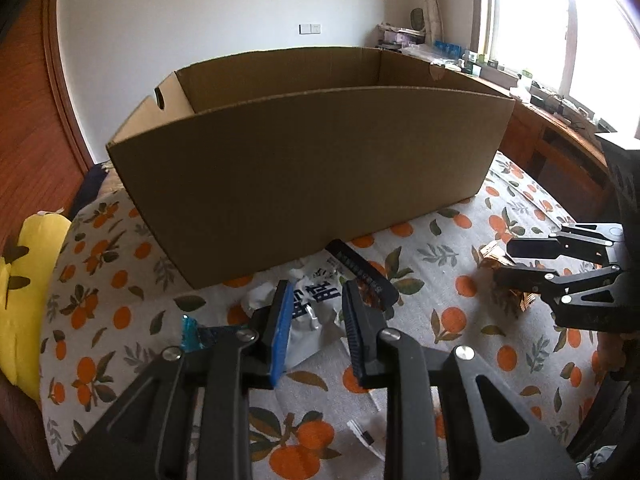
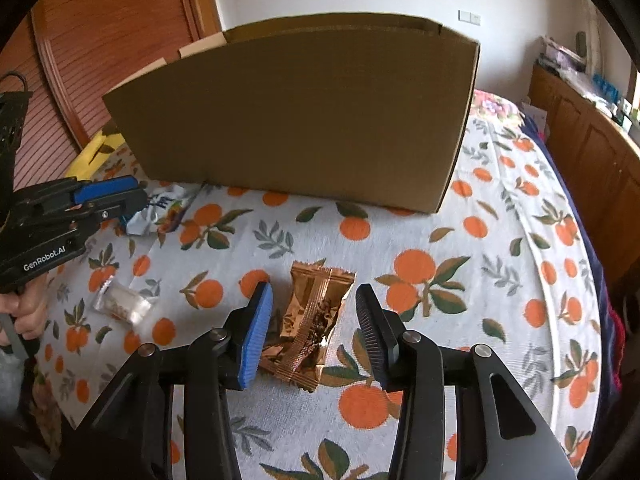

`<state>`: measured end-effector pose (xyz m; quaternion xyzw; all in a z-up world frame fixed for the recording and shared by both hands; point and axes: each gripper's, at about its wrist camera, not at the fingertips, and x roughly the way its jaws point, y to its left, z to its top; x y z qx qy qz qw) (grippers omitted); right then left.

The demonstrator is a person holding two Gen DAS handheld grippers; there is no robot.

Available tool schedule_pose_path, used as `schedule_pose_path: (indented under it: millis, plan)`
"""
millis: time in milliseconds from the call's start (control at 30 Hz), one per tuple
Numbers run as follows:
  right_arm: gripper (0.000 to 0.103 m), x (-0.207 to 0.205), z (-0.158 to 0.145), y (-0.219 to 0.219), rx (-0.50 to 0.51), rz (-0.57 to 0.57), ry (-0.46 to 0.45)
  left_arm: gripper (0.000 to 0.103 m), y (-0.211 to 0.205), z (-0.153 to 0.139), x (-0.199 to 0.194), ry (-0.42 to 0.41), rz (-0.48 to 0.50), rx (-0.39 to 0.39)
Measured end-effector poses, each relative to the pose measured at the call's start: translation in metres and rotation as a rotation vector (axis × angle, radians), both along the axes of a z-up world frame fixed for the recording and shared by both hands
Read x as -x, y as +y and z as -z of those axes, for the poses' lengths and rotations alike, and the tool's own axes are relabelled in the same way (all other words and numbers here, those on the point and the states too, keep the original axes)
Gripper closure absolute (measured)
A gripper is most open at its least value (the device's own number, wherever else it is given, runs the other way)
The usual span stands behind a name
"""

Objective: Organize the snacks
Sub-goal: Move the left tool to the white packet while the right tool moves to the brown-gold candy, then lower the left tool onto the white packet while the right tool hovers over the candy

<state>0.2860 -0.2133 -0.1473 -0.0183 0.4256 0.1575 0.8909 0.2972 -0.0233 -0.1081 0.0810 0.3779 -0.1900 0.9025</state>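
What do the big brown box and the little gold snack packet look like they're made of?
The box looks like plain corrugated cardboard, matte brown, with a thin folded top edge and a cut-out hand hole in its end wall. The gold packet looks like metallised plastic or foil film: glossy, crinkled, with ribbed seal strips; which of the two is unclear.

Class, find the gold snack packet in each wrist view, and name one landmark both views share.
Left wrist: gold snack packet at right, partly behind the right gripper.
Right wrist: gold snack packet at lower centre, between the open jaws.
Shared landmark: cardboard box.
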Motion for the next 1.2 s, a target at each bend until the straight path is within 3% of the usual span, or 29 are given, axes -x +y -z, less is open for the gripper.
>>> schedule_pose_path:
  millis: [100, 267, 567, 633, 767, 833, 1067, 1200]
  plan:
    - [0.058, 0.0, 0.007, 0.001, 0.017, -0.002, 0.004, 0.067, -0.002, 0.003, 0.0, -0.004, 0.013, -0.021]
    - [0.052, 0.003, 0.011, 0.008, 0.044, -0.014, -0.027, 0.065, -0.01, 0.009, -0.003, 0.0, 0.038, -0.073]
    - [0.051, 0.003, 0.011, 0.007, 0.024, -0.015, -0.027, 0.05, -0.021, 0.016, -0.011, 0.001, 0.078, -0.155]
    - [0.051, 0.003, 0.011, 0.007, 0.024, -0.015, -0.028, 0.034, -0.023, 0.019, -0.012, 0.016, 0.088, -0.159]
    - [0.051, 0.003, 0.011, 0.006, 0.026, -0.015, -0.028, 0.03, -0.027, 0.023, -0.011, -0.003, 0.106, -0.194]
    - [0.051, 0.003, 0.011, 0.006, 0.026, -0.015, -0.028, 0.025, -0.03, 0.025, -0.011, 0.013, 0.118, -0.2]
    - [0.051, 0.002, 0.011, 0.007, 0.023, -0.015, -0.027, 0.021, -0.027, 0.026, -0.015, 0.021, 0.108, -0.175]
    - [0.051, 0.002, 0.01, 0.006, 0.019, -0.015, -0.026, 0.01, -0.025, 0.029, -0.017, 0.011, 0.076, -0.172]
